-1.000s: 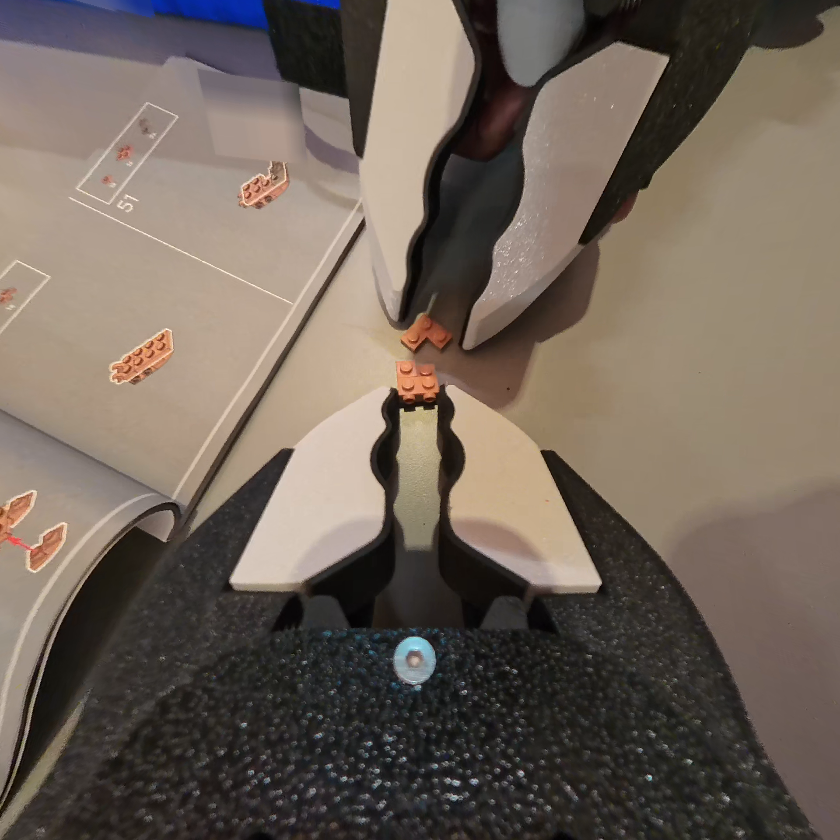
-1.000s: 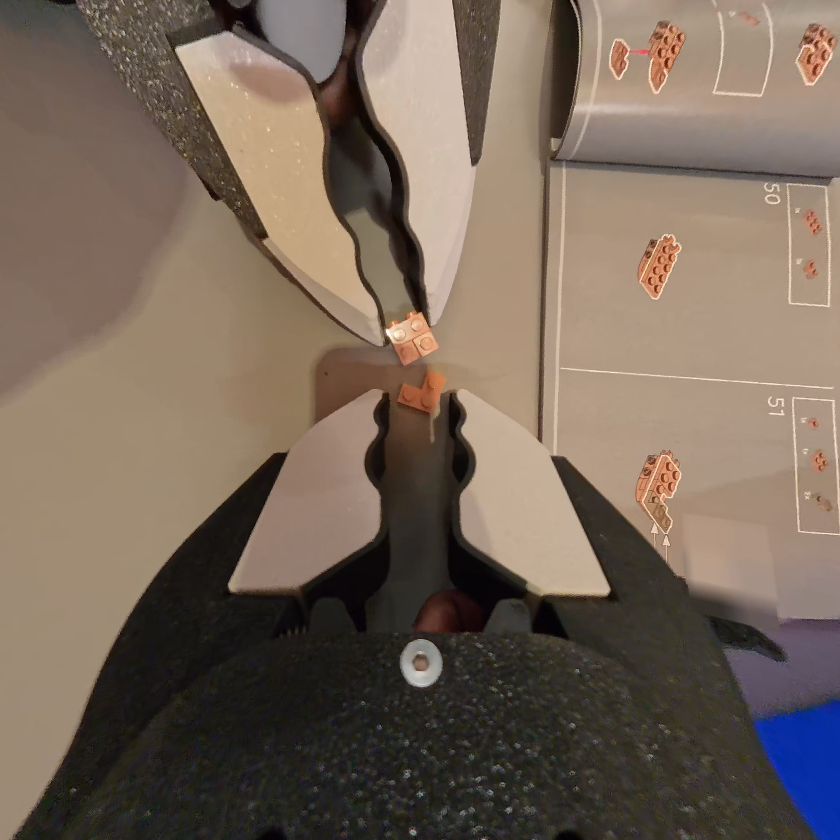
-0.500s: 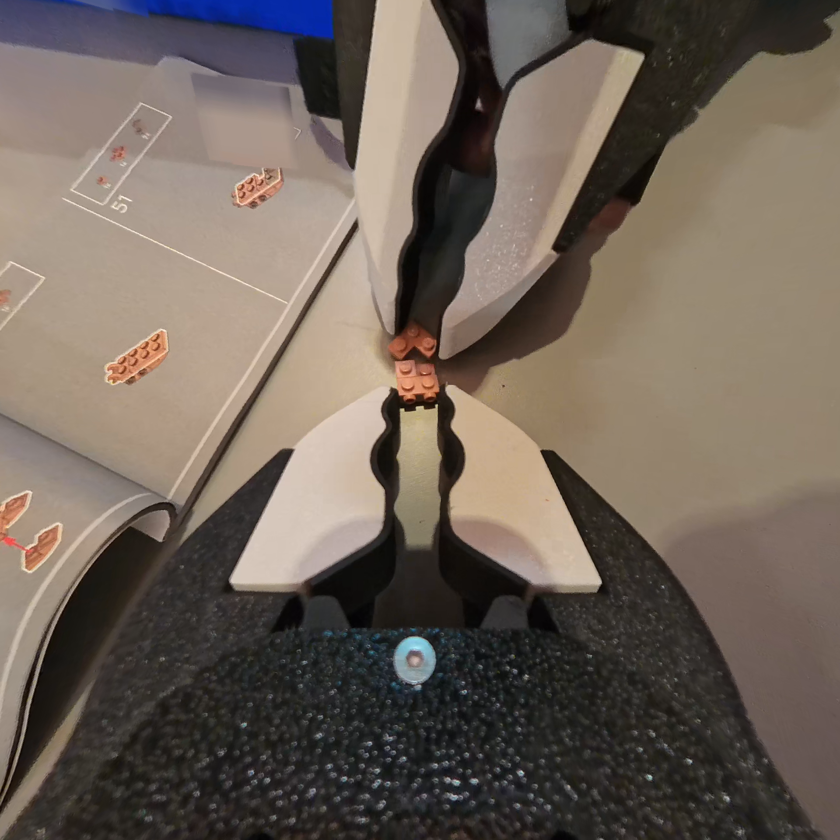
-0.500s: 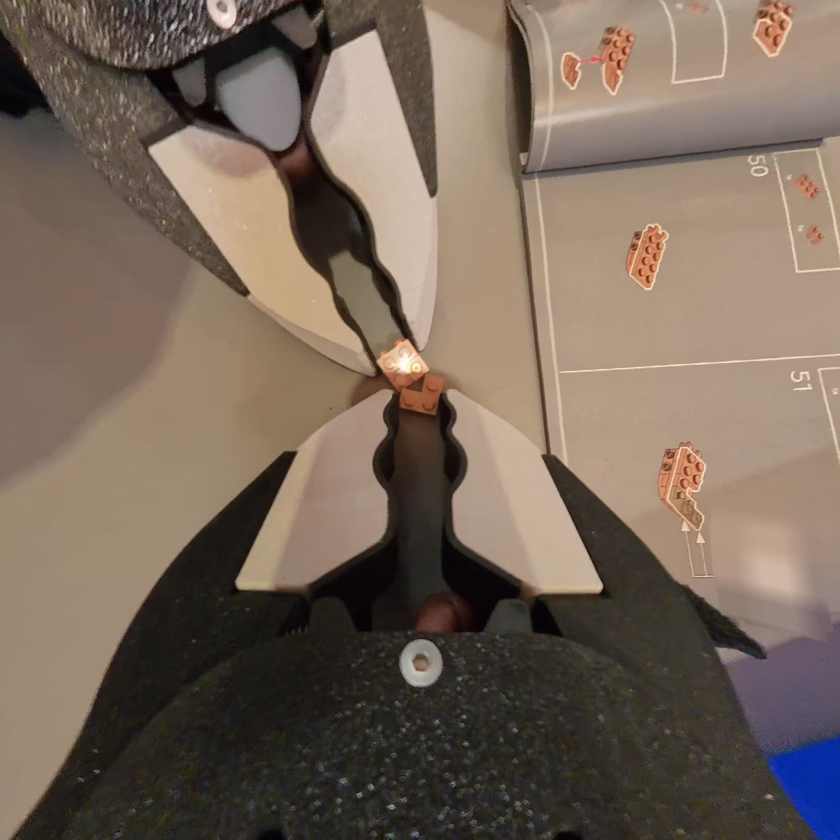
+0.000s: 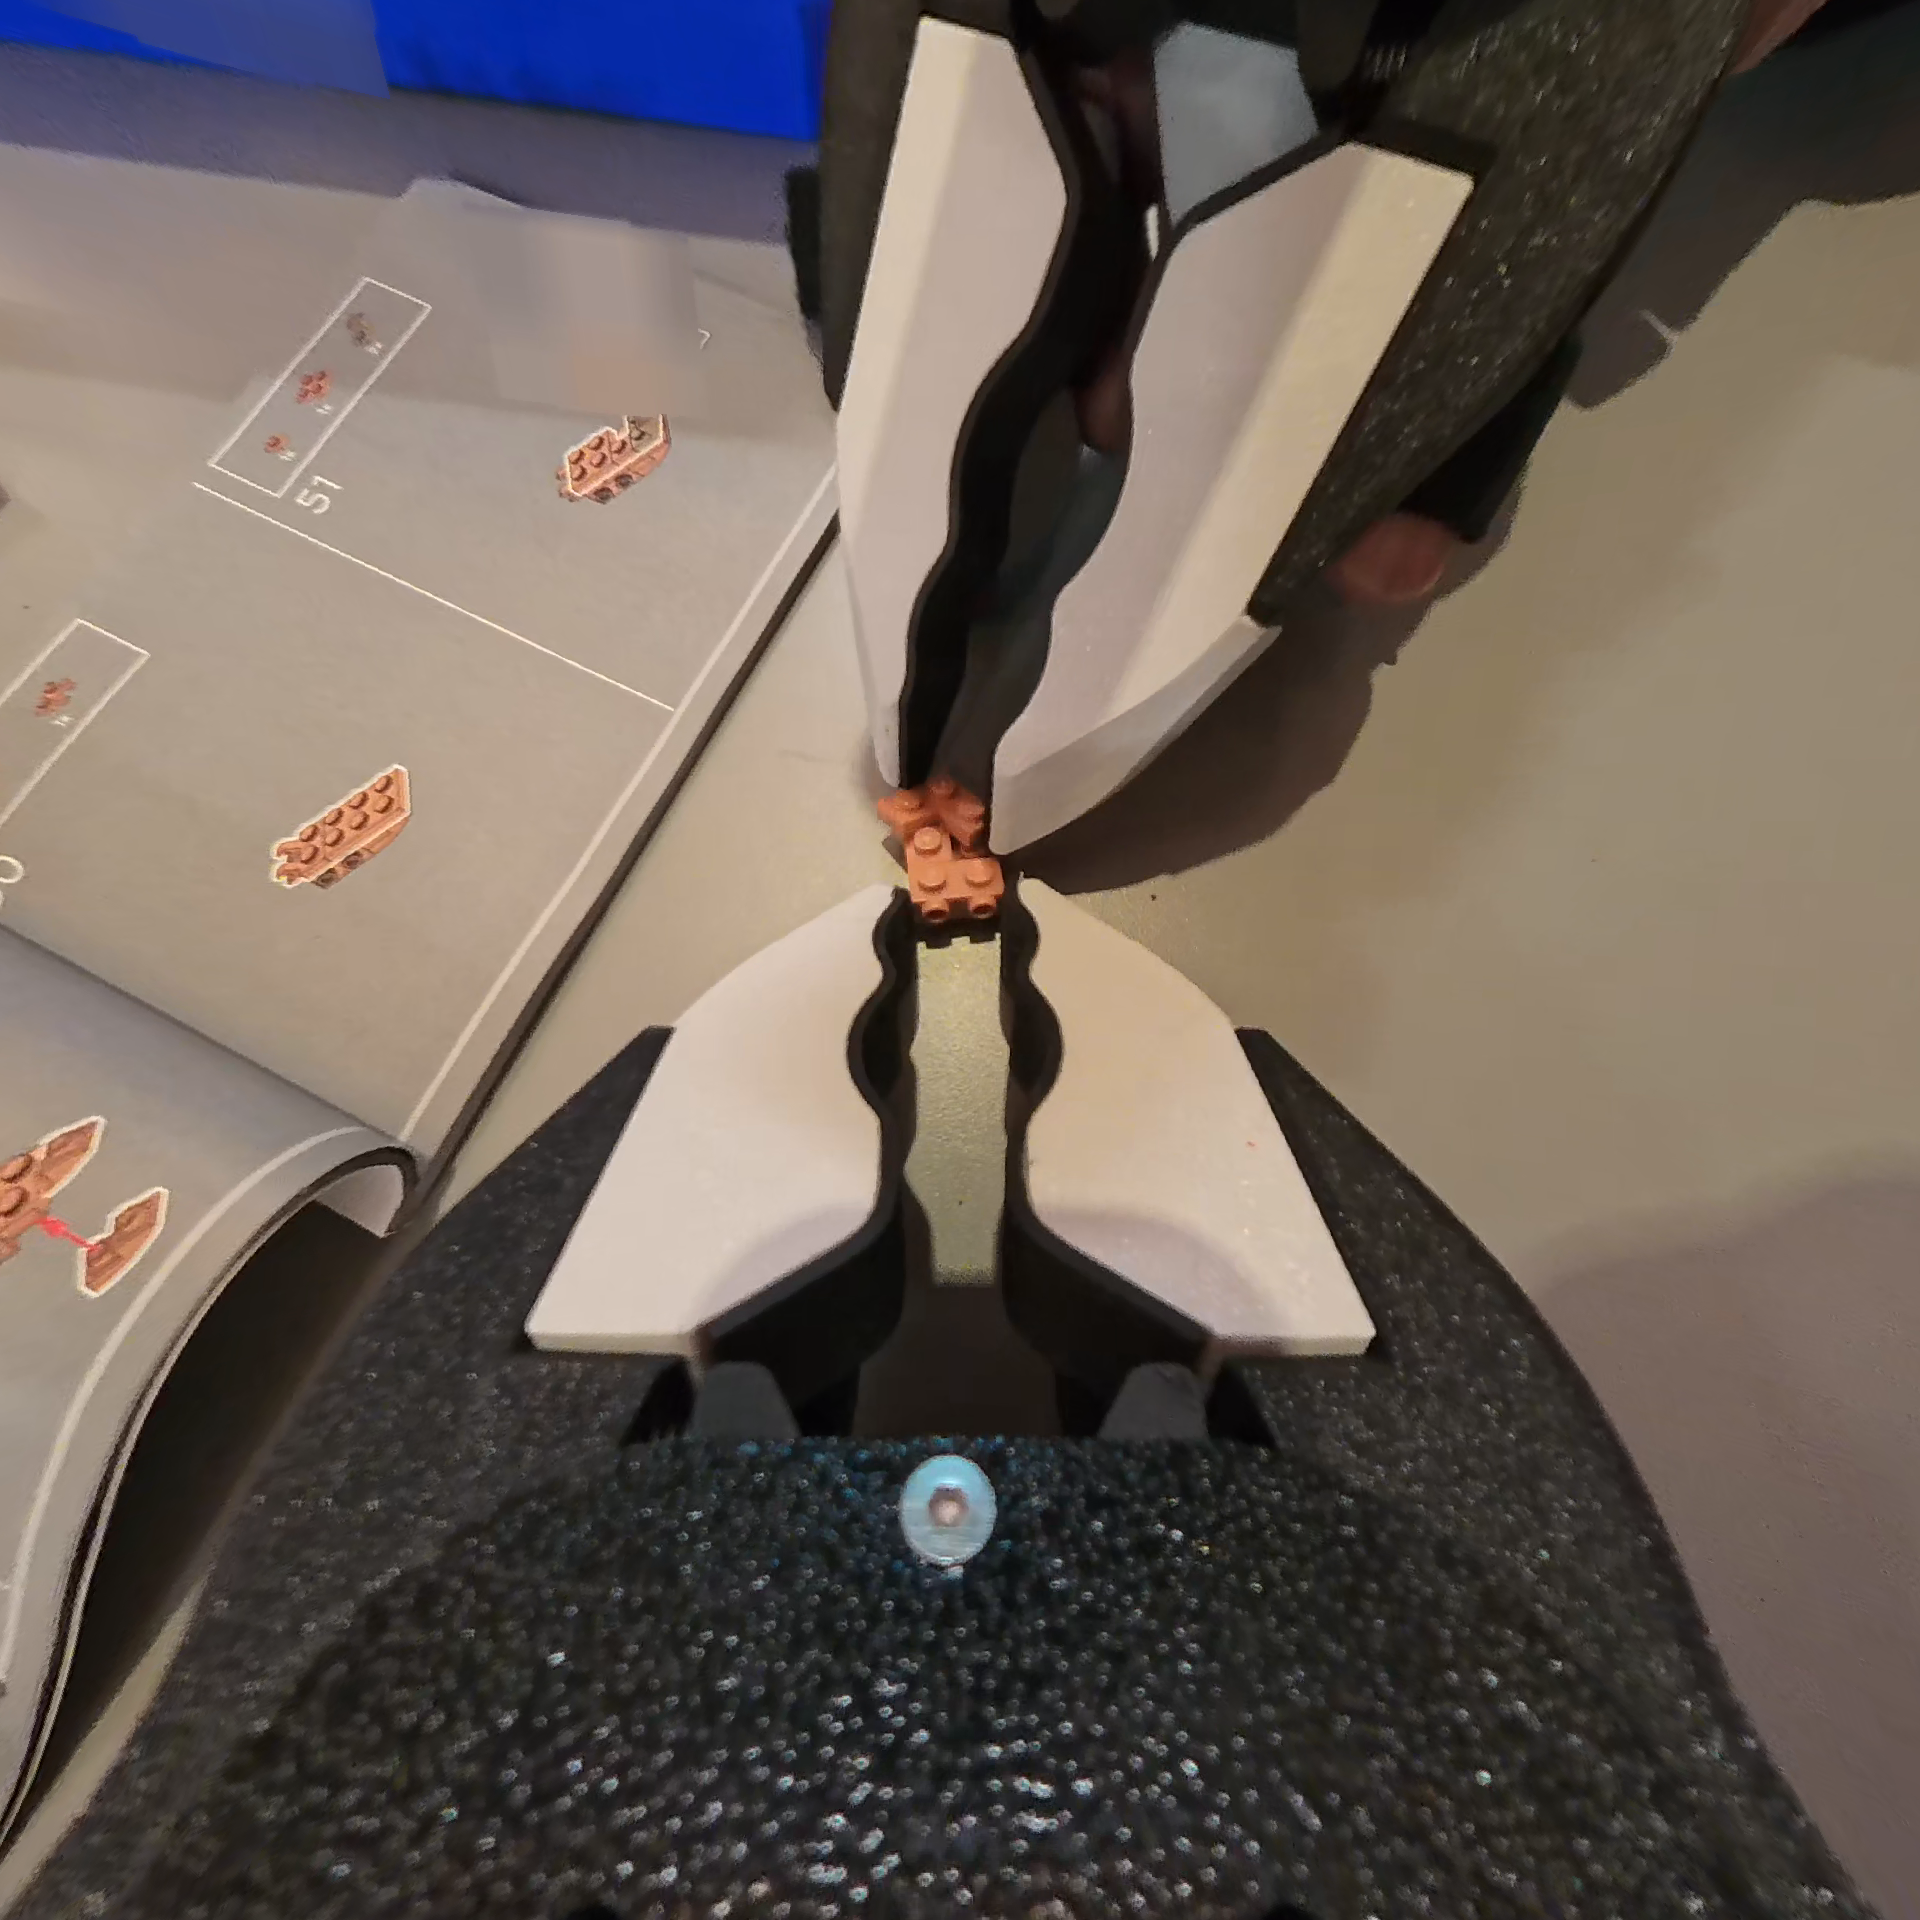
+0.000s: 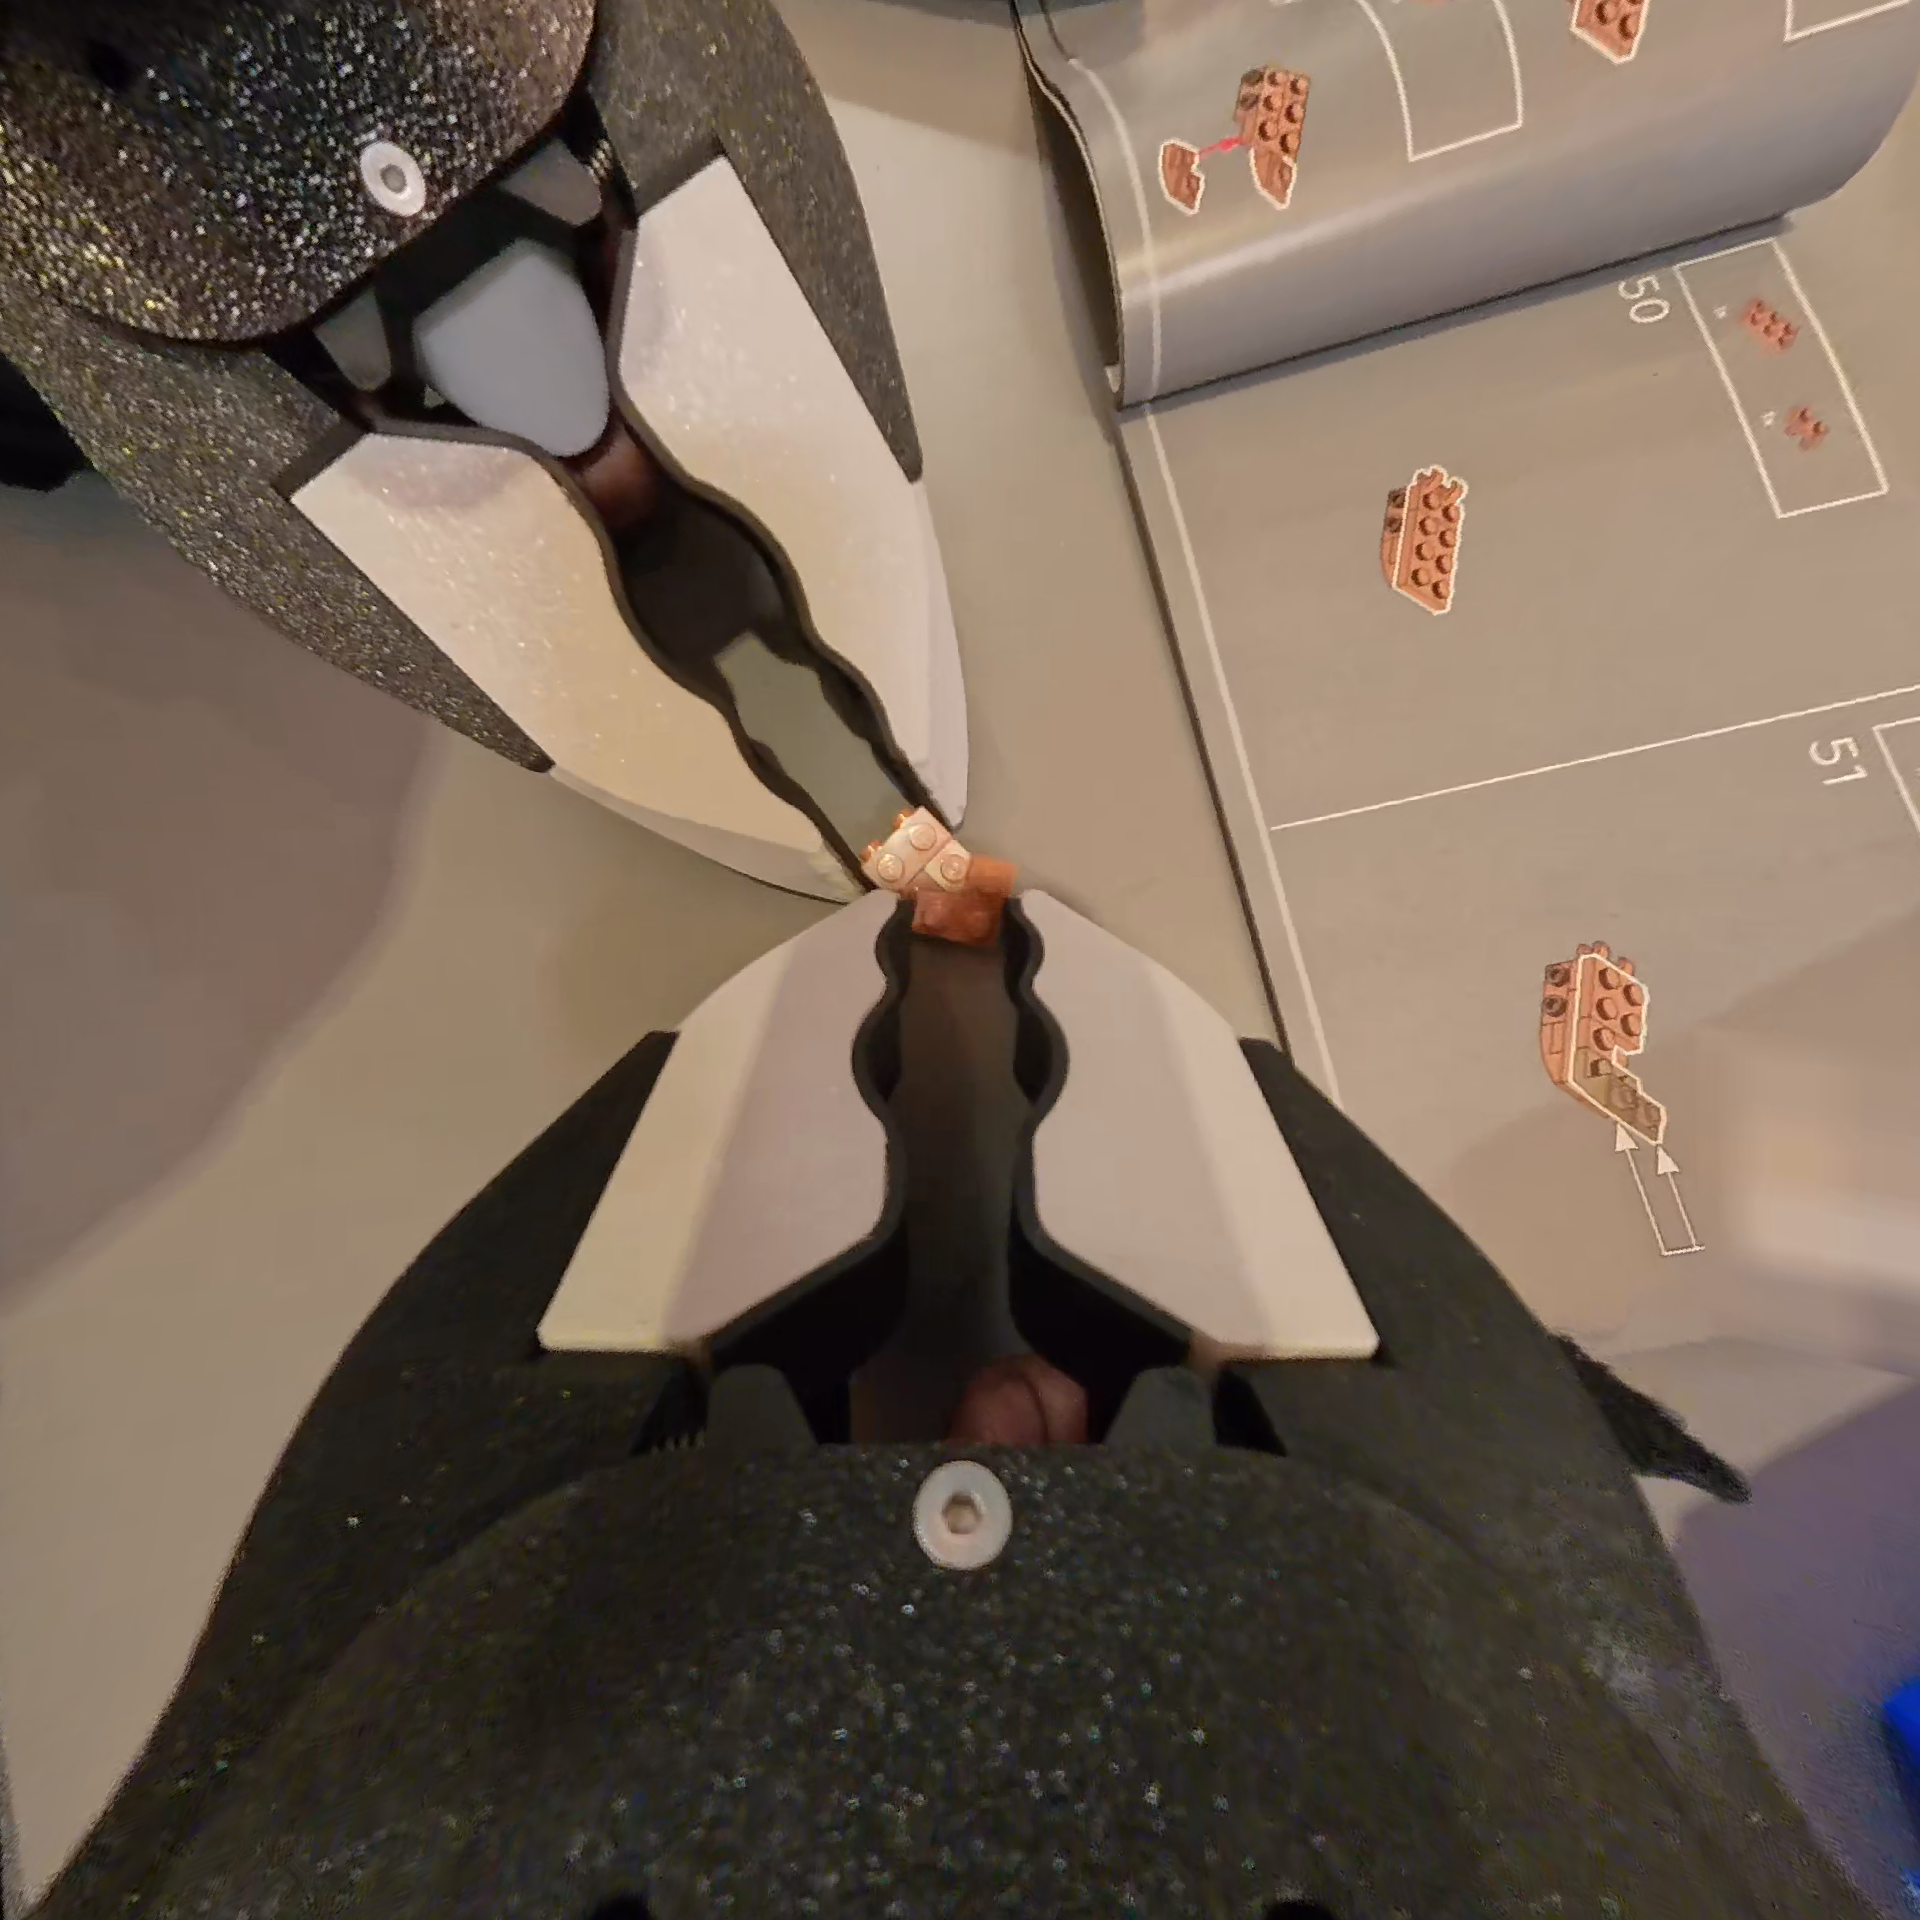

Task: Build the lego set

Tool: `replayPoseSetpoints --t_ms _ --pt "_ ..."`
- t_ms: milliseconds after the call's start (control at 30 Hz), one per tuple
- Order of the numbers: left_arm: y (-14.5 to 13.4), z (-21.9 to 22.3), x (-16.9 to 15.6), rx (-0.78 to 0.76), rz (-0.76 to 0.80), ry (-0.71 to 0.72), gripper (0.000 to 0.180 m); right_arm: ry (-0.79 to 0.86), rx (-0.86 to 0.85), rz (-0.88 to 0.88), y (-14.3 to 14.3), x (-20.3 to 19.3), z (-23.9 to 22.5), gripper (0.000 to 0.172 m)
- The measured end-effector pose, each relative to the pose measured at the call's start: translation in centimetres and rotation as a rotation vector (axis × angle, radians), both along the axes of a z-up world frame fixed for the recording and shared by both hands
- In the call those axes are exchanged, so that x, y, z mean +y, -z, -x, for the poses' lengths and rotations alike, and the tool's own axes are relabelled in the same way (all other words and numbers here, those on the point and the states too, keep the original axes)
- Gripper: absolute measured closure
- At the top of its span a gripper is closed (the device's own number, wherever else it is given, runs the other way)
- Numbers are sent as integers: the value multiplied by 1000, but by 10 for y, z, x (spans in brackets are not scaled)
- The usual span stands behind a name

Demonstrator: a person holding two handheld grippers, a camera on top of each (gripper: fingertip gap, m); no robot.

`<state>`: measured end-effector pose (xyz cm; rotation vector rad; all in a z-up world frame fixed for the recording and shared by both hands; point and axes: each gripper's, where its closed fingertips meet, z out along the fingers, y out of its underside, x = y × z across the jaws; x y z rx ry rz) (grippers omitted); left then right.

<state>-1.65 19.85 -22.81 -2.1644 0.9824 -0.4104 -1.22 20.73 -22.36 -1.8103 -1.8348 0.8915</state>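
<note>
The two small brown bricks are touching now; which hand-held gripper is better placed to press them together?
Probably the right hand-held gripper: its corner plate overlaps the left one's studded brick.

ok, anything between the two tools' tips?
Only their two small brown studded bricks, touching: left tool grips one, right tool the other. Left wrist view.

Only the grey instruction booklet, left of the left wrist view and right of the right, bears writing: white step numerals beside outlined parts boxes; tiny marks inside them unreadable.
</note>
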Motion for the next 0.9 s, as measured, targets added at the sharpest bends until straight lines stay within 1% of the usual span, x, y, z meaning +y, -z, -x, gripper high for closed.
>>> replayPoseSetpoints --t_ms 333,500,567,733,800,900 --pt "0 -1 -1 13 -17 17 165 19 2 20 0 -2 0 155" --pt "1 -1 -2 28 -21 22 165 8 -1 -65 3 1 -1 153" --pt "1 -1 -1 26 -19 20 165 -4 -3 -97 4 0 -2 150" --pt "1 -1 -1 25 -18 20 165 -24 5 -93 3 -1 -4 143" --pt "1 -1 -2 24 -16 21 165 -58 15 -125 1 2 -6 142" --pt "1 -1 -2 22 -12 22 165 -170 27 -200 -1 4 -11 140"
